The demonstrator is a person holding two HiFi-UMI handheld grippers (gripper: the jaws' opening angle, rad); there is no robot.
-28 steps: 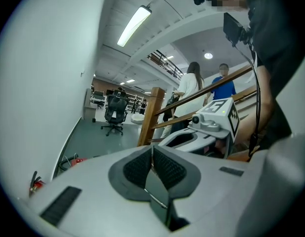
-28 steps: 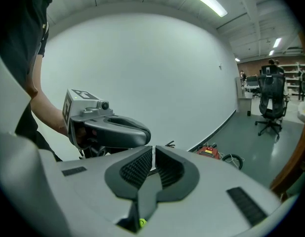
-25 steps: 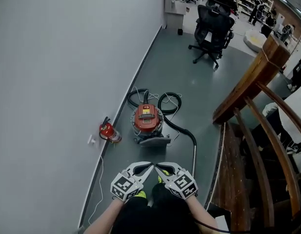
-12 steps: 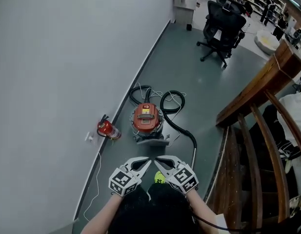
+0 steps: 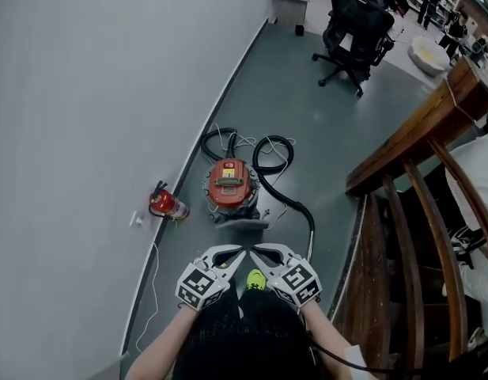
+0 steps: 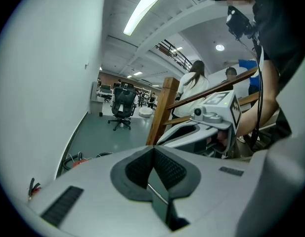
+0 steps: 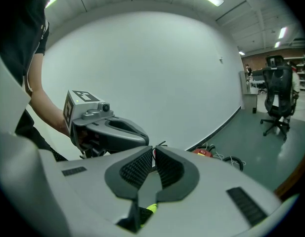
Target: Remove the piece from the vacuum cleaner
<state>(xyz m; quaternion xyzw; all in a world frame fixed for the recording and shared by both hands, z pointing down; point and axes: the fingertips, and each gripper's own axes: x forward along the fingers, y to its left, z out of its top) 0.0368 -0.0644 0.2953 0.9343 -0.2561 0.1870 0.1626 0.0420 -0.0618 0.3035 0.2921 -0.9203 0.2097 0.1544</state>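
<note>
Both claws have been brought closer to the machine since the earlier frames, so that less grey floor [image 5: 307, 101] is left between their tips and it. The left claw [image 5: 237, 253] and the right claw [image 5: 258, 252] are held side by side in front of the person, each with its jaws pressed together and nothing between them.

The red-orange, drum-shaped vacuum cleaner [image 5: 229, 183] is stood upright on the floor near the white wall [image 5: 93, 93], straight ahead of and below both claws and well apart from them. Neither hand is clearly favoured for the drum itself. A black ribbed hose [image 5: 273, 150] is coiled behind the drum and led round its right side into a slim metal wand [image 5: 312, 240]. The wand's long axis is run toward the person, and the right claw is judged the nearer to it. A grey flat part [image 5: 242, 224] is seen at the drum's near foot. Which of these is the piece meant cannot be told. A forward, downward reach with opened jaws is judged to be needed first.
</note>
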